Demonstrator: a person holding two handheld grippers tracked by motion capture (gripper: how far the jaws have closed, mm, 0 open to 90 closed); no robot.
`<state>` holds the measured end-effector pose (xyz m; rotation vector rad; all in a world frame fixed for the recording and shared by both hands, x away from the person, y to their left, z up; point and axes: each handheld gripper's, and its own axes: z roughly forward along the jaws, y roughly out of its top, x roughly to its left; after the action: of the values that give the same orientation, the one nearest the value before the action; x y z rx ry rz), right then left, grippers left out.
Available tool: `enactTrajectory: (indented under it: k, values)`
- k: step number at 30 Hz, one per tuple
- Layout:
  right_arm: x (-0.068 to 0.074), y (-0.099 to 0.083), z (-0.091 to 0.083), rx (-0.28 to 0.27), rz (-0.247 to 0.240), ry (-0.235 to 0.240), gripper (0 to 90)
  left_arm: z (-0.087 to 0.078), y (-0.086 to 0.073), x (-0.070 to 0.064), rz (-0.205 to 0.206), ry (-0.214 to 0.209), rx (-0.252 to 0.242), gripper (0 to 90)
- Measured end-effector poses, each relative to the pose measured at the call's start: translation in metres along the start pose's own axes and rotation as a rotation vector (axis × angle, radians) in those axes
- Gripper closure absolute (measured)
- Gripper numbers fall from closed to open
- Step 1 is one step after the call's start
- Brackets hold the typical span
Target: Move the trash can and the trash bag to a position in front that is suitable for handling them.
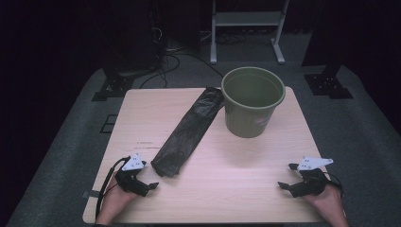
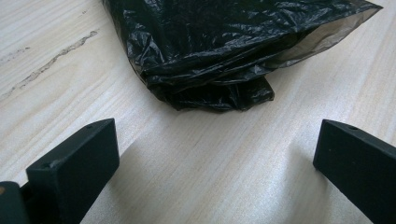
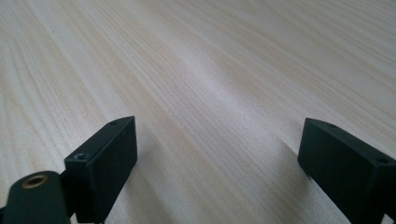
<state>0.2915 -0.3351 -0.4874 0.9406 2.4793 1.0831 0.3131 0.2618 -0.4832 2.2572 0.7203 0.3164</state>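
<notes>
Lying bare across most of its top: table (image 1: 236, 184). Standing far right on it, bucket (image 1: 253, 101). Stretching from bucket's left side toward near left, black bag (image 1: 189, 130), possibly touching bucket. Resting near left just beside bag's end, left gripper (image 1: 145, 177), jaws gaping, empty. Resting near right, right gripper (image 1: 288, 176), likewise spread, empty.

No lettering to read here: nothing on the green bucket (image 1: 253, 100), nothing on the black bag (image 1: 189, 133) lying beside it.
</notes>
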Motion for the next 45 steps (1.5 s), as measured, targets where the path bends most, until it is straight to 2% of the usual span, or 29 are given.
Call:
enactTrajectory:
  k: [11, 16, 23, 27, 29, 45]
  values:
    - [0.000, 0.002, -0.002, 0.001, 0.033, -0.030, 11.6, 0.000, 0.000, 0.000, 0.000, 0.001, 0.000, 0.0]
    - [-0.001, 0.007, -0.009, -0.039, 0.059, -0.024, 11.7, 0.000, 0.000, 0.000, -0.001, 0.002, -0.001, 0.0]
    - [0.000, 0.016, -0.016, -0.061, 0.056, -0.028, 11.7, 0.000, 0.000, 0.000, 0.000, 0.002, 0.000, 0.0]
    - [0.000, 0.024, -0.022, -0.097, 0.064, -0.018, 11.7, 0.000, 0.000, 0.000, -0.001, 0.002, 0.000, 0.0]
    - [0.000, 0.026, -0.025, -0.107, 0.059, -0.027, 12.0, 0.000, 0.000, 0.000, 0.000, 0.002, 0.000, 0.0]
    - [-0.006, 0.047, -0.035, -0.130, 0.081, -0.041, 12.0, 0.000, 0.000, 0.000, 0.000, 0.002, 0.000, 0.0]
